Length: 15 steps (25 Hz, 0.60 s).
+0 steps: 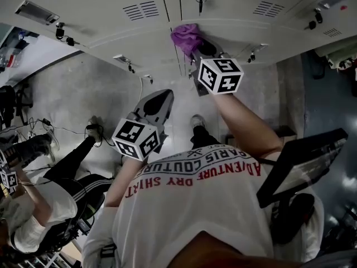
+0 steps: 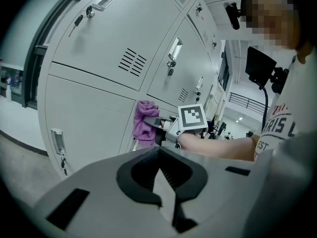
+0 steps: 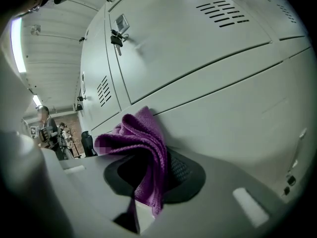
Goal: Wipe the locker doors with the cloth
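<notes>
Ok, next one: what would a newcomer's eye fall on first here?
The purple cloth, bunched in the right gripper against the pale locker doors, upper centre in the head view, is the only strong colour. The left gripper is held lower, away from the doors, shut and empty.

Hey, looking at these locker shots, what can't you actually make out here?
1. Right gripper view: the purple cloth drapes over the right gripper tips, hiding how deep they clamp it.
2. Head view: the bunched cloth covers the patch of locker door beneath it.
3. Left gripper view: the keys are too small to show any markings.
4. Head view: the person's shirt fills the lower frame, blocking the floor there.
</notes>
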Available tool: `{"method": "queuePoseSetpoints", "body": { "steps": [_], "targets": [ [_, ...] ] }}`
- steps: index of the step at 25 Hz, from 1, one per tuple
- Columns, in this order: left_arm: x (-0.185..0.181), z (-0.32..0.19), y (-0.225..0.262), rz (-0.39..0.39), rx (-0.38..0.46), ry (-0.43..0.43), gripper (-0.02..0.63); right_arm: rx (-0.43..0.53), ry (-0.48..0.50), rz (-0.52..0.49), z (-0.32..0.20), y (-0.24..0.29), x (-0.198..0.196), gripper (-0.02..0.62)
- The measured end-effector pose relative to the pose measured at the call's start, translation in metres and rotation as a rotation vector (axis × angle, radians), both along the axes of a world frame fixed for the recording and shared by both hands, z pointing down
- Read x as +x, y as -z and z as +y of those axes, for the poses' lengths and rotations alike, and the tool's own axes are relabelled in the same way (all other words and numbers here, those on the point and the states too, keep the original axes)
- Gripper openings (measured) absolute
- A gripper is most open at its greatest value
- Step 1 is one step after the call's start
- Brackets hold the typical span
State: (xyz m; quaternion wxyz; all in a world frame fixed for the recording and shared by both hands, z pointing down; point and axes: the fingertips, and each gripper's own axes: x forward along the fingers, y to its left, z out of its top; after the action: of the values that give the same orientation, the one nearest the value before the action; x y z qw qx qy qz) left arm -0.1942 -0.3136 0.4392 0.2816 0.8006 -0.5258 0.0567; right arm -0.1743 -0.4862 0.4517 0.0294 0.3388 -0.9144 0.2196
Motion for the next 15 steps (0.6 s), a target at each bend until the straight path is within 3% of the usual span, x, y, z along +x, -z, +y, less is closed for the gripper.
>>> {"method": "queuePoseSetpoints", "body": {
  "steps": [6,15],
  "targets": [
    [0.005,-0.001,-0.004,0.005,-0.01,-0.011,0.002,0.008,-0.026,0.0,-0.005,0.0,0.009,0.067],
    [0.019,-0.007,-0.008,0.015,-0.017,-0.049,0.002,0.056,-0.126,0.03,-0.026,0.001,0.071,0.067]
  ]
}}
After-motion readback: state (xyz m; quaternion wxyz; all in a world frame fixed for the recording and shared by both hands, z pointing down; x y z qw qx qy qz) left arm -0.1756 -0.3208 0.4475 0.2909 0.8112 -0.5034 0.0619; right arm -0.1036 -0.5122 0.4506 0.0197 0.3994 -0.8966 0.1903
